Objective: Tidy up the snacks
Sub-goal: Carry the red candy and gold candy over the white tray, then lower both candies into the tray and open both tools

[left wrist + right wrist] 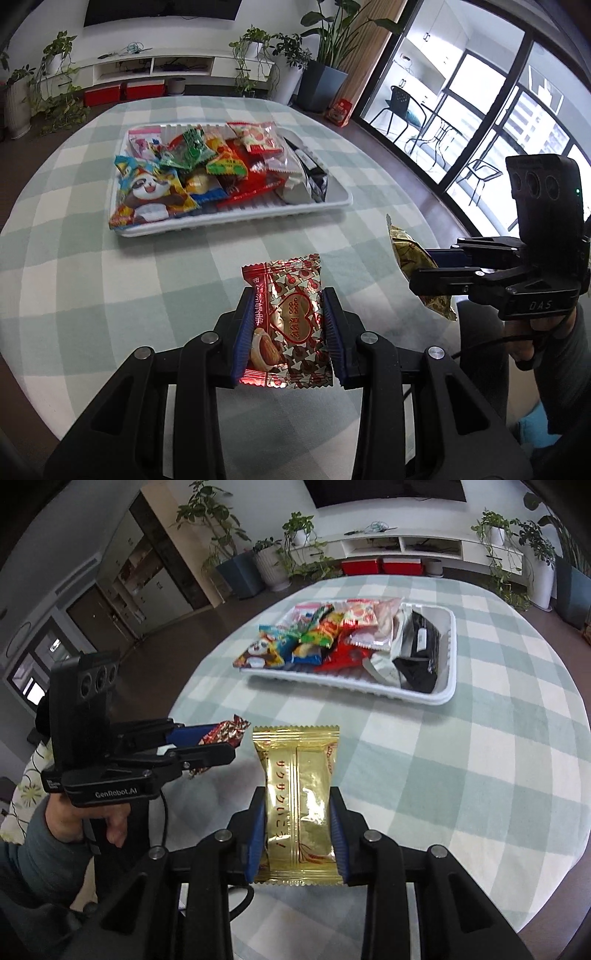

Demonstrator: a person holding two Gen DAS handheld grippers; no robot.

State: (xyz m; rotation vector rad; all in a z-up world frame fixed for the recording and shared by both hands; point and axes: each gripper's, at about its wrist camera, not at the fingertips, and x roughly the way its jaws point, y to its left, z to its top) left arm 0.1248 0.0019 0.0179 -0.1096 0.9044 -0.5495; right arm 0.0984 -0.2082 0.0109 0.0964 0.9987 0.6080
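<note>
- Gripping a red-and-silver snack packet between its two blue pads, our left gripper is closed narrowly on the wrapper and carries it above the checked tablecloth.
- We clamp a gold snack packet in our right gripper, whose pads press on both long edges of the wrapper; it too is clear of the cloth.
- We see the two grippers side by side and near each other, each showing in the other's view: the right one at the right edge with the gold packet in it, the left one at the left edge with the red packet sticking out.
- We find the white tray farther across the table, heaped with colourful snack packets, a panda-printed bag at its near left corner and a black pouch at its right end.
</note>
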